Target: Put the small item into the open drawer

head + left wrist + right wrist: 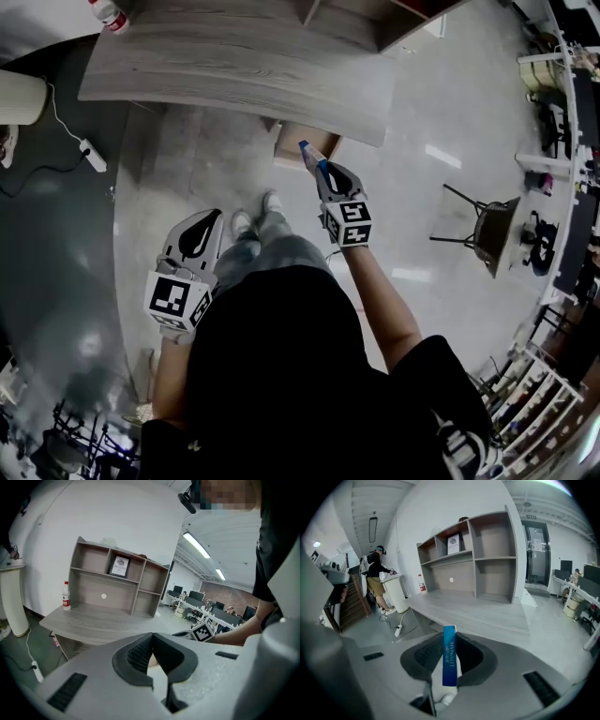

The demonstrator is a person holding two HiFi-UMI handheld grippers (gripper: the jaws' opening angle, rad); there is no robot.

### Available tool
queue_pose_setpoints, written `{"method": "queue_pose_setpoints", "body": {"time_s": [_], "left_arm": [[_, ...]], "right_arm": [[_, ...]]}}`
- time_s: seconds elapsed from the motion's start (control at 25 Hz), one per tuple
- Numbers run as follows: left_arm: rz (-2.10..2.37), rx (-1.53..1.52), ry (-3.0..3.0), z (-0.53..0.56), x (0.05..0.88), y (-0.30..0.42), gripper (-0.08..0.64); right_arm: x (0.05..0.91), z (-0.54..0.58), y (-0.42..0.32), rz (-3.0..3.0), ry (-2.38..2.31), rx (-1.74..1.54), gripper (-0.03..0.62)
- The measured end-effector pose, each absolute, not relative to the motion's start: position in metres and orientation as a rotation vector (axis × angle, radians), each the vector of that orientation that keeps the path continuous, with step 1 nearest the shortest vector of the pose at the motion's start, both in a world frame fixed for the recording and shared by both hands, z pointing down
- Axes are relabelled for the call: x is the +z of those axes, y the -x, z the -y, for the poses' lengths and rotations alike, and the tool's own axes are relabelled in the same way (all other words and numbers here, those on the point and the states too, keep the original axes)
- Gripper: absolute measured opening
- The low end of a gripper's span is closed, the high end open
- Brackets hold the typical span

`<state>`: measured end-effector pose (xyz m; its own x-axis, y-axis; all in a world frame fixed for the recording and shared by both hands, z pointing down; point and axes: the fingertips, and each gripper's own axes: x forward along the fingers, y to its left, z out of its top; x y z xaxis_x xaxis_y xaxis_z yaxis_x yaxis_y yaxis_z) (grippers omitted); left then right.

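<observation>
My right gripper (pixel 316 166) (pixel 450 641) is shut on a small blue and white packet (pixel 307 151) (pixel 449 660), which stands upright between the pads. It hangs in front of the grey wooden desk (pixel 244 66) (pixel 478 611), just beside the open wooden drawer (pixel 298 141) below the desk's front edge. Down at the person's left side, my left gripper (pixel 199 232) (pixel 152 637) is shut with nothing in it. The drawer's inside is mostly hidden by the desk top.
A shelf unit (pixel 117 581) (pixel 478 559) stands at the back of the desk, a bottle (pixel 66 596) (pixel 110 14) at its left end. A power strip (pixel 94 155) lies on the floor to the left. A chair (pixel 483 230) stands to the right. A person (pixel 375 573) stands far left.
</observation>
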<state>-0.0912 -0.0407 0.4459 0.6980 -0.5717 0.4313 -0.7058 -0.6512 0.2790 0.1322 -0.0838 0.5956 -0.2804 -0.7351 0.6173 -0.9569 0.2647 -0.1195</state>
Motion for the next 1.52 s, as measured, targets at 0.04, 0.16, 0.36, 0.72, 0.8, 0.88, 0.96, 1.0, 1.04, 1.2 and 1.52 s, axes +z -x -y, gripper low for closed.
{"method": "queue_pose_setpoints", "body": {"time_s": [0.04,0.16,0.36,0.72,0.8,0.88,0.96,1.0,1.04,1.2,1.52], "left_arm": [[1.002,0.434,-2.470,0.041,0.446,0.090,0.002],[1.046,0.458,-2.445,0.042,0.447,0.089,0.002],[1.112,0.493,-2.389,0.039,0.453,0.091,0.002],[1.173,0.554,-2.301,0.030,0.465,0.092,0.002],[1.183,0.556,-2.286,0.029,0.468,0.092,0.002],[1.191,0.559,-2.269,0.028,0.470,0.091,0.002],[1.195,0.566,-2.261,0.027,0.471,0.089,0.002],[1.197,0.571,-2.261,0.026,0.472,0.089,0.002],[1.200,0.577,-2.259,0.025,0.472,0.088,0.002],[1.224,0.597,-2.222,0.016,0.477,0.092,0.002],[1.264,0.595,-2.180,0.008,0.482,0.101,0.002]], "right_arm": [[0.602,0.087,-0.135,2.095,-1.515,0.673,0.091],[0.624,0.097,-0.139,2.082,-1.472,0.667,0.091],[0.664,0.111,-0.142,2.047,-1.408,0.657,0.091],[0.728,0.130,-0.145,1.985,-1.302,0.634,0.091],[0.740,0.133,-0.143,1.973,-1.279,0.615,0.091],[0.752,0.136,-0.143,1.959,-1.261,0.605,0.091],[0.764,0.138,-0.146,1.942,-1.245,0.603,0.091],[0.767,0.139,-0.146,1.935,-1.239,0.604,0.091],[0.769,0.140,-0.146,1.930,-1.232,0.604,0.091],[0.781,0.140,-0.147,1.913,-1.193,0.584,0.091],[0.797,0.139,-0.139,1.889,-1.149,0.576,0.092]]}}
